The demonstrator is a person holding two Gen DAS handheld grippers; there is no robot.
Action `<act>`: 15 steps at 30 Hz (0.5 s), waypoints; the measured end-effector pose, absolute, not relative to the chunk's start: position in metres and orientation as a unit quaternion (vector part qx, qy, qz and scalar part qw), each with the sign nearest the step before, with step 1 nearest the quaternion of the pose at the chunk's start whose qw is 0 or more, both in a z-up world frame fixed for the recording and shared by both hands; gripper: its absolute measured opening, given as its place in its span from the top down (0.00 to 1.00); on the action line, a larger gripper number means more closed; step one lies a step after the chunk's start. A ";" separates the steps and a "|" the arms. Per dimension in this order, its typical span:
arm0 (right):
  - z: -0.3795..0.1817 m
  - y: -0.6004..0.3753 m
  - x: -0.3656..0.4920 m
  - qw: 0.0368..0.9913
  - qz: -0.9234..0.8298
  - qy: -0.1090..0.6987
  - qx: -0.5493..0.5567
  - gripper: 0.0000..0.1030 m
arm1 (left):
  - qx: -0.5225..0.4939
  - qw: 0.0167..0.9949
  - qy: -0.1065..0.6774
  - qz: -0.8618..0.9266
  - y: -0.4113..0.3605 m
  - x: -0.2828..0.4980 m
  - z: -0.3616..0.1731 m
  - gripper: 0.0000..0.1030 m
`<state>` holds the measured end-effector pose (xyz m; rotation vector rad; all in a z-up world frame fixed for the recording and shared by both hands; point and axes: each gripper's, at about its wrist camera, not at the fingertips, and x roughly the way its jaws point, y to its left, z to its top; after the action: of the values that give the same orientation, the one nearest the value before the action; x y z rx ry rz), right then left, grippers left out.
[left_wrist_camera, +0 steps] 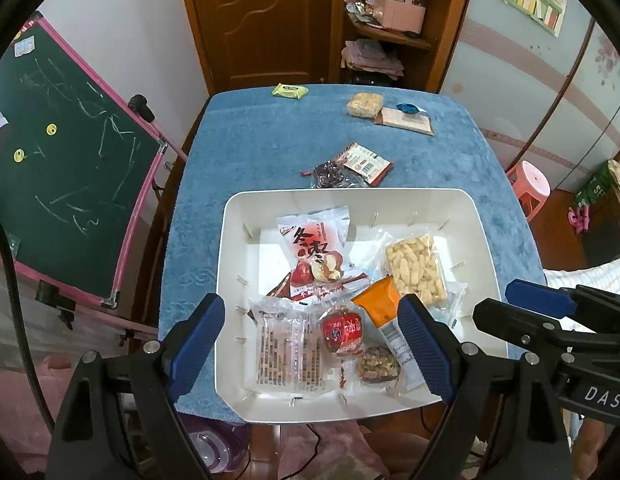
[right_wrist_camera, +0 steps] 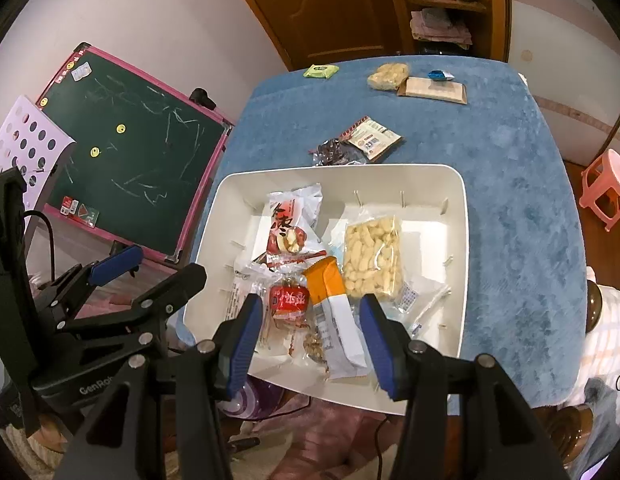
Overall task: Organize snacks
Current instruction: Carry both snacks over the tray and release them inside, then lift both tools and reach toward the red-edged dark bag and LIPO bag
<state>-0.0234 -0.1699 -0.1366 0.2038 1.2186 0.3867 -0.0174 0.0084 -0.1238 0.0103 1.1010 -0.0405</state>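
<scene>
A white tray (left_wrist_camera: 485,240) (right_wrist_camera: 463,240) sits at the near end of the blue-covered table (left_wrist_camera: 250,152). In it lie several snacks: a jujube packet (left_wrist_camera: 313,248), a puffed rice bar (left_wrist_camera: 415,268), an orange packet (left_wrist_camera: 379,300), a red candy (left_wrist_camera: 341,330) and a clear biscuit packet (left_wrist_camera: 286,352). My left gripper (left_wrist_camera: 311,344) hangs open over the tray's near part, holding nothing. My right gripper (right_wrist_camera: 313,348) is open too, empty, above the same near edge. Loose on the cloth beyond the tray are a red-and-white packet (left_wrist_camera: 365,162) and a dark packet (left_wrist_camera: 329,174).
At the table's far end lie a green packet (left_wrist_camera: 290,91), a puffed snack (left_wrist_camera: 364,104), a brown bar (left_wrist_camera: 405,120) and a blue candy (left_wrist_camera: 409,108). A pink-framed chalkboard (left_wrist_camera: 70,184) stands left of the table, a pink stool (left_wrist_camera: 529,184) to the right.
</scene>
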 end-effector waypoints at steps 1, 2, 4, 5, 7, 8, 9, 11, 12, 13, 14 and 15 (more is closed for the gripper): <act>-0.137 -0.170 -0.024 0.797 0.180 0.568 0.095 0.50 | 0.005 0.852 0.524 -0.019 0.008 -0.017 -0.124 0.15; -0.137 -0.170 -0.024 0.797 0.179 0.569 0.094 0.50 | 0.004 0.851 0.525 -0.019 0.008 -0.016 -0.124 0.15; -0.137 -0.170 -0.024 0.798 0.178 0.568 0.095 0.50 | 0.003 0.850 0.527 -0.021 0.008 -0.014 -0.125 0.15; -0.137 -0.170 -0.024 0.798 0.178 0.568 0.096 0.50 | 0.003 0.849 0.528 -0.022 0.008 -0.013 -0.125 0.15; -0.138 -0.172 -0.023 0.798 0.175 0.568 0.099 0.50 | 0.002 0.848 0.530 -0.024 0.007 -0.010 -0.126 0.15; -0.138 -0.174 -0.022 0.798 0.174 0.567 0.101 0.50 | 0.003 0.848 0.530 -0.026 0.006 -0.008 -0.125 0.15; -0.138 -0.175 -0.020 0.799 0.172 0.567 0.104 0.50 | 0.004 0.847 0.530 -0.027 0.006 -0.007 -0.126 0.15; -0.139 -0.178 -0.017 0.798 0.170 0.567 0.109 0.50 | 0.008 0.847 0.530 -0.030 0.004 -0.003 -0.125 0.15; -0.140 -0.179 -0.016 0.798 0.169 0.567 0.112 0.50 | 0.011 0.847 0.530 -0.031 0.003 -0.001 -0.125 0.15; -0.140 -0.180 -0.013 0.798 0.168 0.568 0.114 0.50 | 0.013 0.847 0.531 -0.033 0.002 0.002 -0.125 0.15; -0.140 -0.180 -0.012 0.798 0.167 0.568 0.116 0.50 | 0.014 0.847 0.531 -0.033 0.002 0.004 -0.125 0.15; -0.141 -0.181 -0.009 0.797 0.166 0.568 0.117 0.50 | 0.015 0.846 0.532 -0.035 0.001 0.007 -0.125 0.15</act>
<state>-0.0091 -0.1807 -0.1405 0.2518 1.2204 0.3558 0.0070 0.0012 -0.1253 0.0324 1.1215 -0.0732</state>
